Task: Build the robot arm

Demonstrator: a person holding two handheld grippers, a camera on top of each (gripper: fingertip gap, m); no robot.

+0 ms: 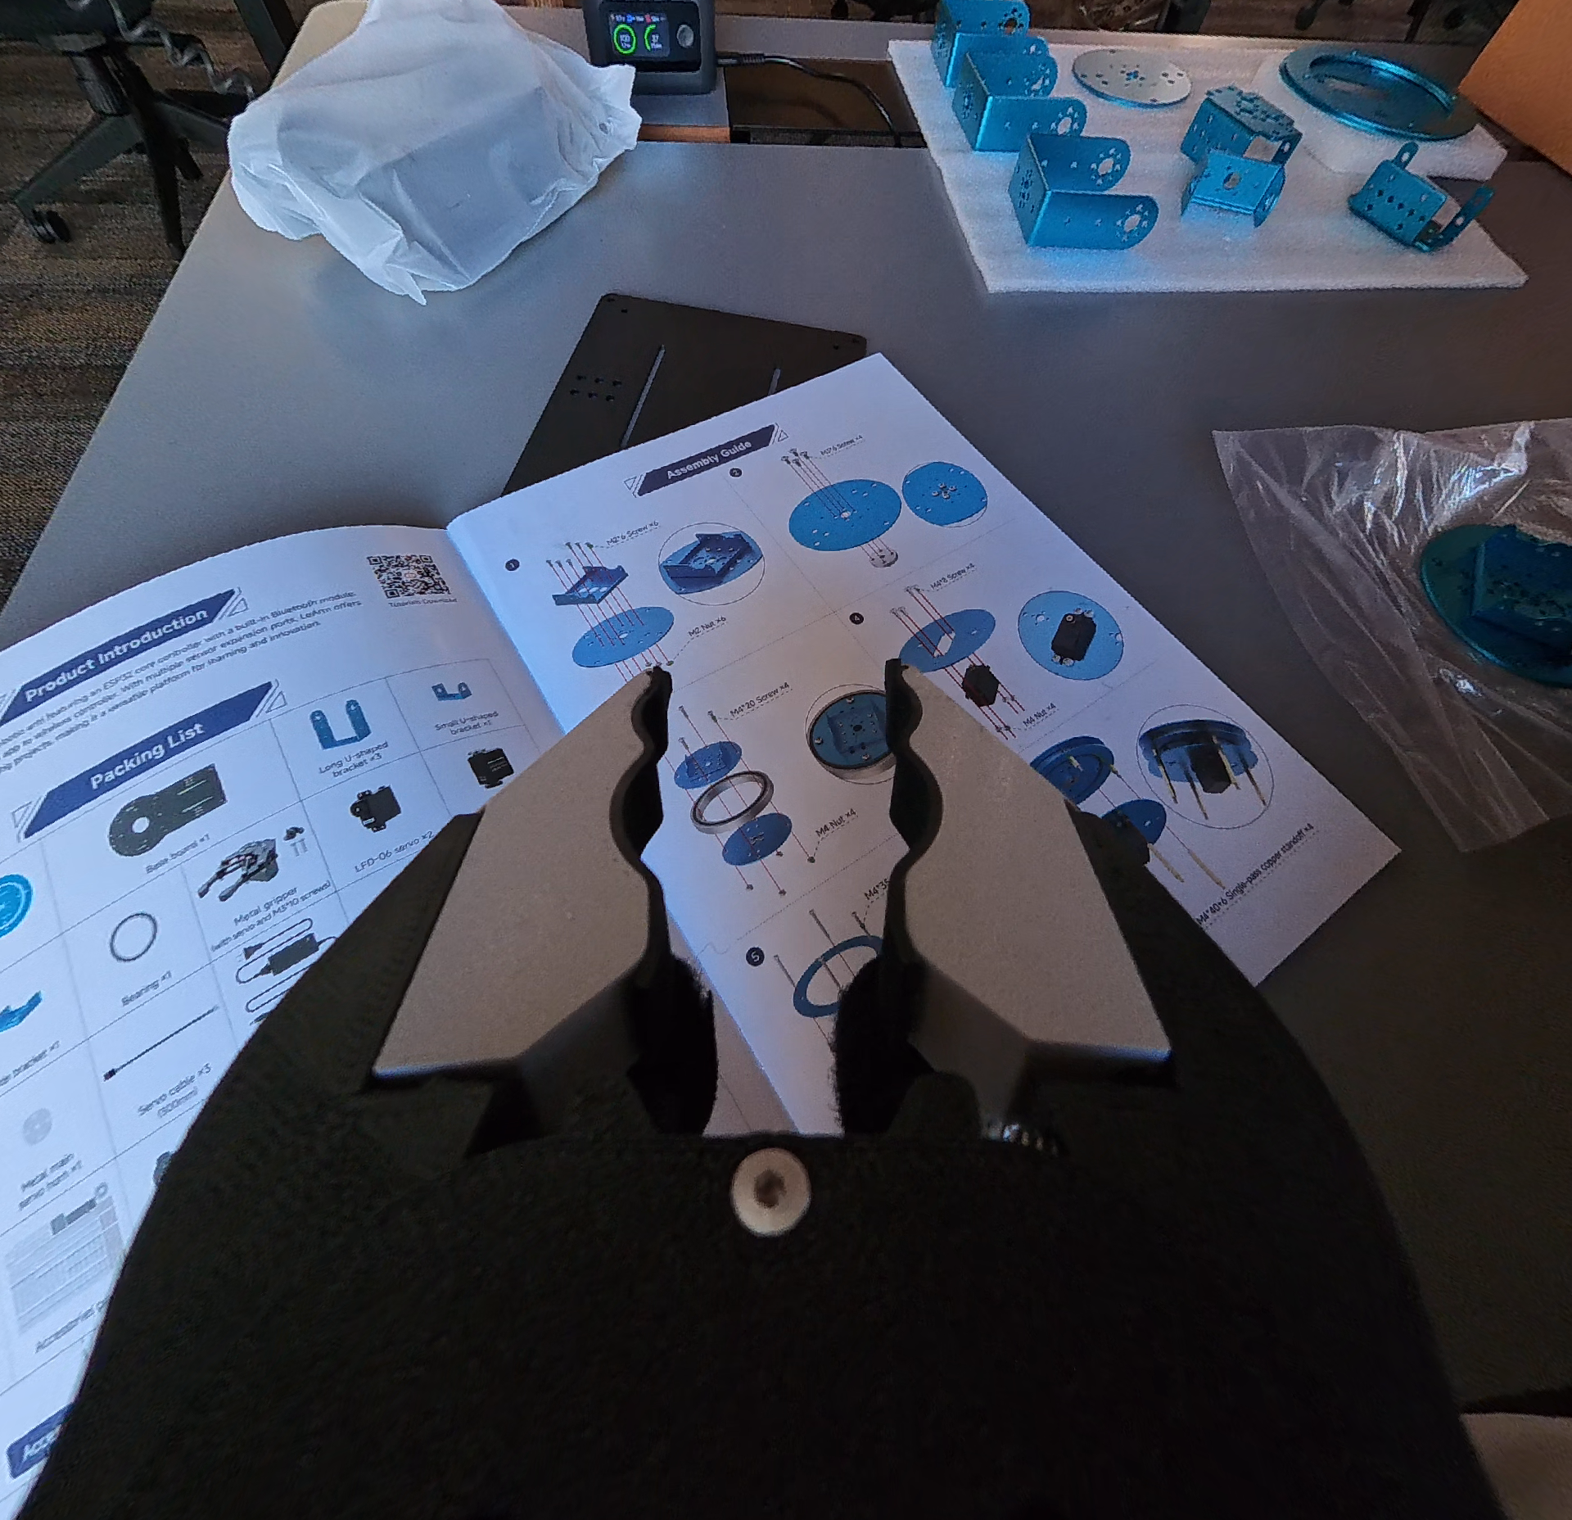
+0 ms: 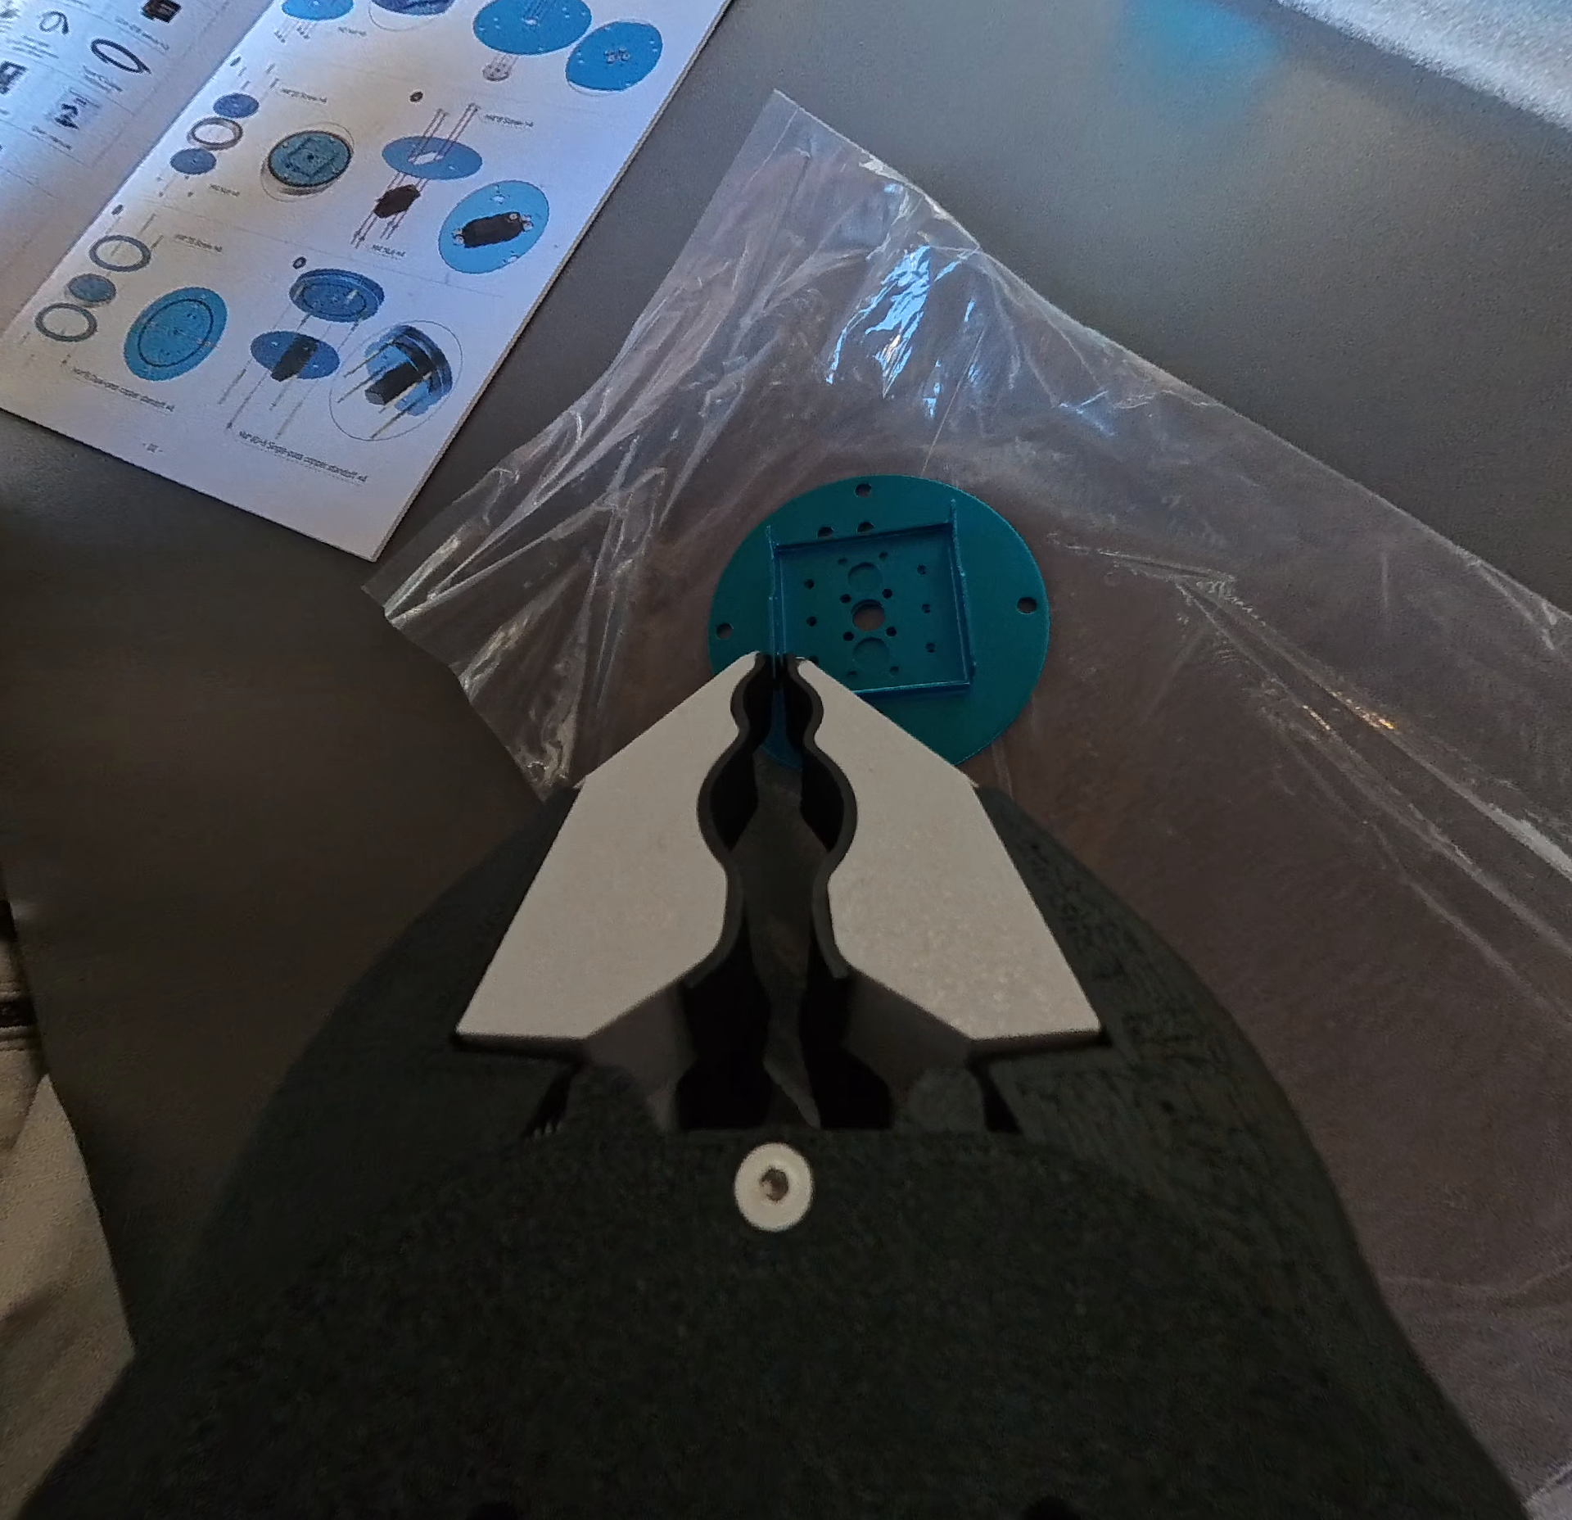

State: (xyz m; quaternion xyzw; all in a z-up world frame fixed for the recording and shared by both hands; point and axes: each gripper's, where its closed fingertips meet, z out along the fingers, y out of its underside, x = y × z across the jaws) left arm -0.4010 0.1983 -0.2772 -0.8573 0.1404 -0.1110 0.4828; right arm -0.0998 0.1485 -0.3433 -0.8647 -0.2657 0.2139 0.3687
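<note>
Blue square bracket (image 2: 872, 607), seated on a teal disc (image 2: 1004, 654) atop a clear plastic bag (image 2: 1191, 628), is pinched at its near wall by the right claw (image 2: 778, 661). The left claw (image 1: 774, 679) is held apart, empty, above an open booklet (image 1: 851, 594) on the tabletop (image 1: 1106, 390).

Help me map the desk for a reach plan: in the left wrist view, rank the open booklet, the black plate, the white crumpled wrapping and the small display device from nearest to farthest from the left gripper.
From the left gripper:
1. Open booklet, directly beneath the fingertips.
2. Black plate, just beyond, partly under the booklet.
3. White crumpled wrapping, far left.
4. Small display device, at the far edge.
</note>
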